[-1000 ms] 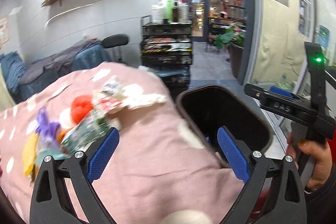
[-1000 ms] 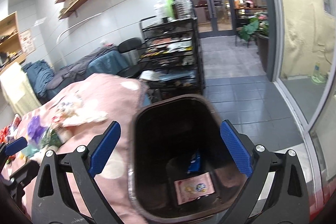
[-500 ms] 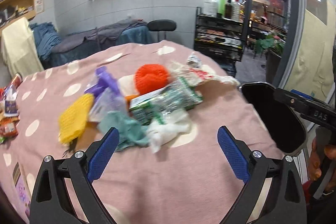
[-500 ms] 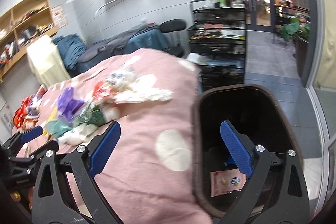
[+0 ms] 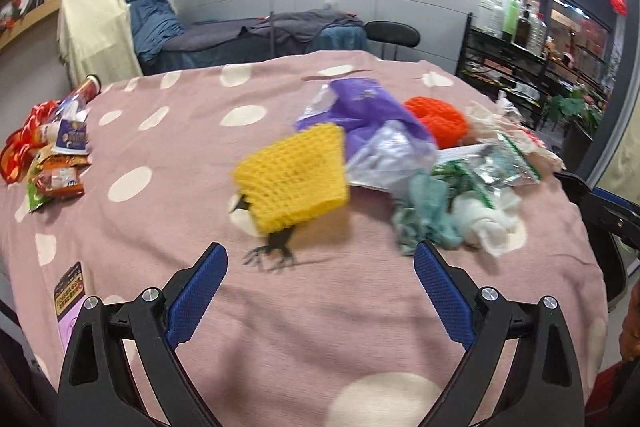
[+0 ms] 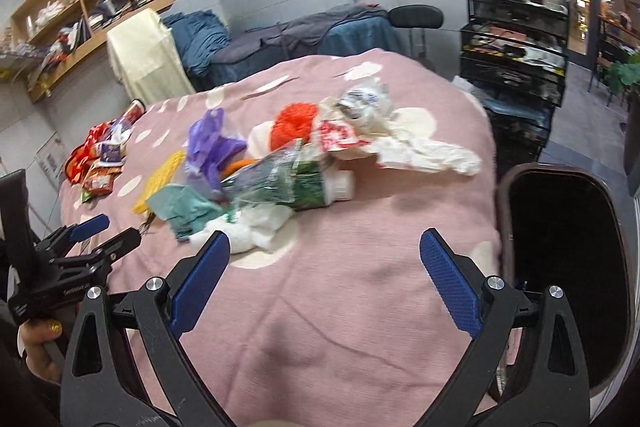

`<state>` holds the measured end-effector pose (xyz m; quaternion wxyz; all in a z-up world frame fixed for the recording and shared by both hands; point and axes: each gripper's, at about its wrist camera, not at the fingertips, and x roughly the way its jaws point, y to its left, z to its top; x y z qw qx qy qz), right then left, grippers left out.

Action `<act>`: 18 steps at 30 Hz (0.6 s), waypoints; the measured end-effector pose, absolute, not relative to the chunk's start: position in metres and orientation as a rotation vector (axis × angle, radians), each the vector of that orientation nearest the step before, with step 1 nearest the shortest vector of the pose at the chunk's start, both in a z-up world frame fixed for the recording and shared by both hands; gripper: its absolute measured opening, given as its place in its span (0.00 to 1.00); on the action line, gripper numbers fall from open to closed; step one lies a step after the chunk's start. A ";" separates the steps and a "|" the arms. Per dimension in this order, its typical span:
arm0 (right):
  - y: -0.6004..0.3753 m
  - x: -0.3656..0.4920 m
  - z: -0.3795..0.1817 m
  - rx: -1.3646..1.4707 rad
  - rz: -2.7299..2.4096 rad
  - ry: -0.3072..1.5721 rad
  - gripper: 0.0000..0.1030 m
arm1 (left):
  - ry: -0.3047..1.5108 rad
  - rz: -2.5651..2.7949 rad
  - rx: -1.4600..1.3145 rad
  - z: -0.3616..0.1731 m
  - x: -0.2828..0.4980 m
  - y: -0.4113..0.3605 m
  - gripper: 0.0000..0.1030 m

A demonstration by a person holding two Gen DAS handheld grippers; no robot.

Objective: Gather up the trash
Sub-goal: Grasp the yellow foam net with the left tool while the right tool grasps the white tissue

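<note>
A heap of trash lies on the pink dotted tablecloth [image 5: 168, 131]: a yellow foam net [image 5: 294, 179], a purple bag [image 5: 360, 111], an orange net [image 5: 438, 117], a green-printed plastic wrapper [image 5: 484, 171], a teal cloth [image 5: 426, 215] and white tissue [image 5: 490, 221]. My left gripper [image 5: 320, 291] is open, just short of the yellow net. My right gripper [image 6: 324, 275] is open over the cloth, near white tissue [image 6: 256, 227]. The same green wrapper [image 6: 280, 183] and a crumpled white bag [image 6: 424, 151] show there. The dark trash bin [image 6: 560, 227] stands at the table's right edge.
Snack packets [image 5: 52, 155] lie at the table's far left. A black wire cart [image 6: 516, 47] with bottles stands behind right. A covered couch [image 5: 248, 35] and wall shelves [image 6: 80, 11] are behind. A hand [image 6: 38, 343] holds the left gripper at the lower left of the right wrist view.
Both grippers have swung left, away from the bin and over the table. The trash heap now fills the middle of both views. Both stay open.
</note>
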<state>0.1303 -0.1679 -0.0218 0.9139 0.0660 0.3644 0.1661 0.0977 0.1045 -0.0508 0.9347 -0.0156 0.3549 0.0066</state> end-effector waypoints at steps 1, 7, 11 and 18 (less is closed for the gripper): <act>-0.161 0.132 -0.021 0.126 0.356 0.755 0.92 | 0.728 0.017 -0.039 -0.051 0.100 0.108 0.90; -0.134 0.135 -0.021 0.103 0.410 0.783 0.92 | 0.771 0.042 -0.015 -0.058 0.127 0.115 0.85; -0.124 0.136 -0.022 0.089 0.421 0.794 0.92 | 0.779 0.035 0.053 -0.061 0.144 0.102 0.84; -0.104 0.142 -0.026 0.043 0.463 0.822 0.92 | 0.835 0.049 0.051 -0.073 0.163 0.102 0.40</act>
